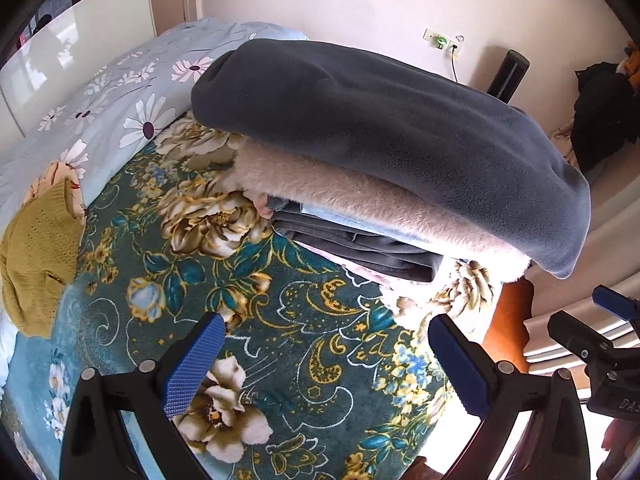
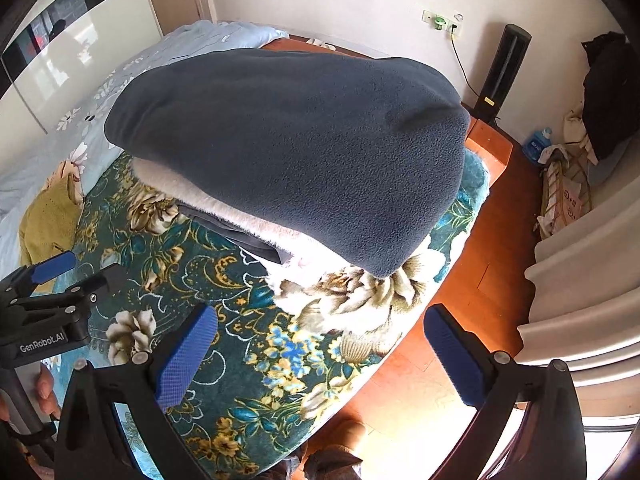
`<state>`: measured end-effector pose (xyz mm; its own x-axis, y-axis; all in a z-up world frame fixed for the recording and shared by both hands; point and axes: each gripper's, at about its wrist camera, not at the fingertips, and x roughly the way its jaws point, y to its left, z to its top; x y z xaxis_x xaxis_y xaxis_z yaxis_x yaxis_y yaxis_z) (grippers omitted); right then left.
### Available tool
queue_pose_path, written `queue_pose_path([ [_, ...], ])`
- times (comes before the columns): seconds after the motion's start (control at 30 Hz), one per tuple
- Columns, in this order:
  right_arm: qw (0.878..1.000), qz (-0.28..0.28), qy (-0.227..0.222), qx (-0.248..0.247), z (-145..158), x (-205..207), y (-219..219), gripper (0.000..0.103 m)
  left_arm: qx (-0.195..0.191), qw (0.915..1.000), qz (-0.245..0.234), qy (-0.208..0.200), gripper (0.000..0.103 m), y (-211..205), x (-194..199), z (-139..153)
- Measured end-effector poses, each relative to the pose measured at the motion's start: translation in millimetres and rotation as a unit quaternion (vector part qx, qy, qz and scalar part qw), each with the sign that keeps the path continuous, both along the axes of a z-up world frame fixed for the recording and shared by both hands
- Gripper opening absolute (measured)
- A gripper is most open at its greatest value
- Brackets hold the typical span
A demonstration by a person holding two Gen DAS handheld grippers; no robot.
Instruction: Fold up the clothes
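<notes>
A stack of folded clothes sits on the floral teal blanket [image 1: 280, 320] near the bed's corner. A dark grey-blue fleece [image 1: 380, 140] lies on top, over a fluffy pale pink garment [image 1: 360, 200] and dark grey folded clothes [image 1: 360, 244]. The fleece [image 2: 300, 152] also shows in the right wrist view. A mustard knit garment [image 1: 36, 256] lies unfolded at the left. My left gripper [image 1: 324, 356] is open and empty, above the blanket in front of the stack. My right gripper [image 2: 320, 352] is open and empty, over the bed's edge.
A light blue daisy-print quilt [image 1: 120, 92] lies at the back left. The wooden bed frame [image 2: 492, 152] and wooden floor [image 2: 460, 320] are on the right. A black tower appliance [image 2: 504, 72] stands by the wall. Bags and a blue bottle [image 2: 538, 142] sit on the floor.
</notes>
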<state>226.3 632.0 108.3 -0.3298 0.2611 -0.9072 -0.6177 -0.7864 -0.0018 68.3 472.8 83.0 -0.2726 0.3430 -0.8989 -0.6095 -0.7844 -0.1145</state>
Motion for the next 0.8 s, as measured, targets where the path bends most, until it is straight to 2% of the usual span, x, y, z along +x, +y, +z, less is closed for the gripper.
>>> queue_pose_path([
  [0.47,1.0,0.025,0.009,-0.006,-1,1,11,0.103,-0.029,0.9991,0.031,-0.004,0.103,16,8,9],
  [0.8,0.999,0.045,0.013,-0.012,-6,5,16,0.103,-0.067,0.997,0.039,0.005,0.103,38,15,13],
])
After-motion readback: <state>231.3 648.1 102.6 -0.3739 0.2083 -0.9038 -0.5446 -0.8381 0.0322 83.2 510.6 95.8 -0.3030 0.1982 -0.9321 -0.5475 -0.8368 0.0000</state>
